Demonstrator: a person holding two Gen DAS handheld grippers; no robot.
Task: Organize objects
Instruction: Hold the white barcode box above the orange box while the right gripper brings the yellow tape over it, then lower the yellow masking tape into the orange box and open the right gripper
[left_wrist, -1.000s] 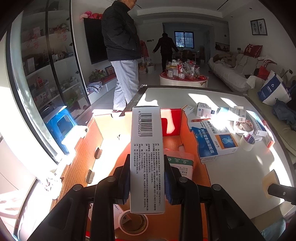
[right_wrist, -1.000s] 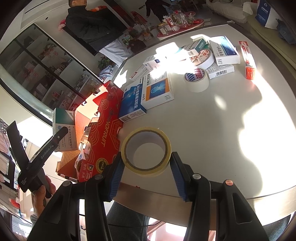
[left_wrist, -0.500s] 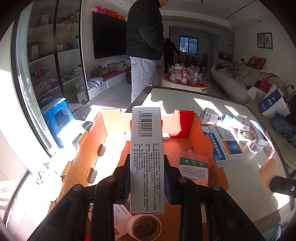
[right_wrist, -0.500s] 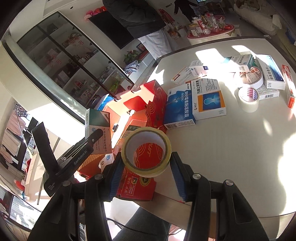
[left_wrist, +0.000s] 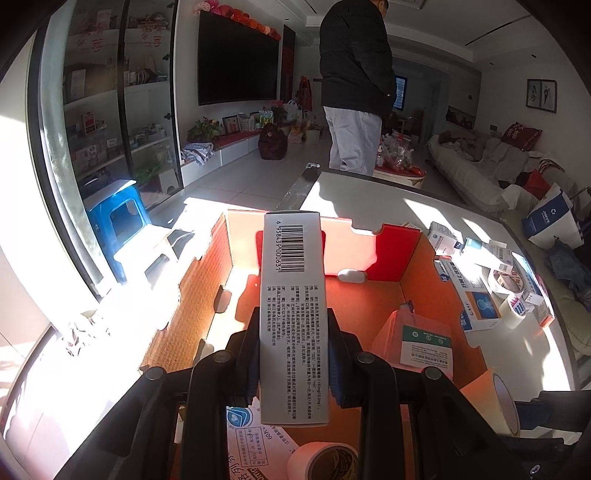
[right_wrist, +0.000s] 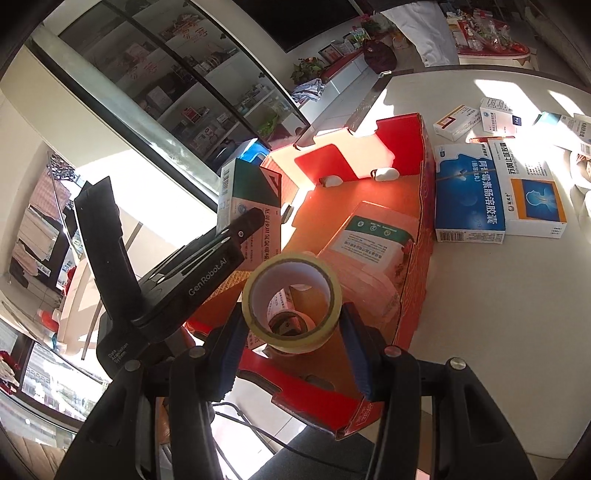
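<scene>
- A long white medicine carton (left_wrist: 293, 317) is clamped across its narrow width between the pads of the left gripper (left_wrist: 293, 354), whose jaws are drawn in tight on the carton's two flat sides.
- The carton is held above the open red cardboard box (left_wrist: 391, 254), over the box's near-left part; its long axis runs along the gripper's fingers, with the barcode end pointing towards the far wall of the box and tilted downward.
- The carton is judged light and fairly stiff but crushable; a grip at mid-length on the flat sides, as here, should be kept gentle so the walls are not dented.
- A roll of yellowish tape (right_wrist: 291, 301) is held in the right gripper (right_wrist: 291, 332), the jaws standing partly apart and pressed against the roll's outer rim on both sides.
- The roll is carried above the near end of the red box, with its open core facing up and towards the camera; a second roll already inside the box can be seen through it.
- The tape is judged light and rigid, its smooth rim possibly slippery, so a hold across the full diameter is suitable.
- More cartons (right_wrist: 469, 192) are left on the white table (right_wrist: 498, 332), just beside the box's right wall.
</scene>
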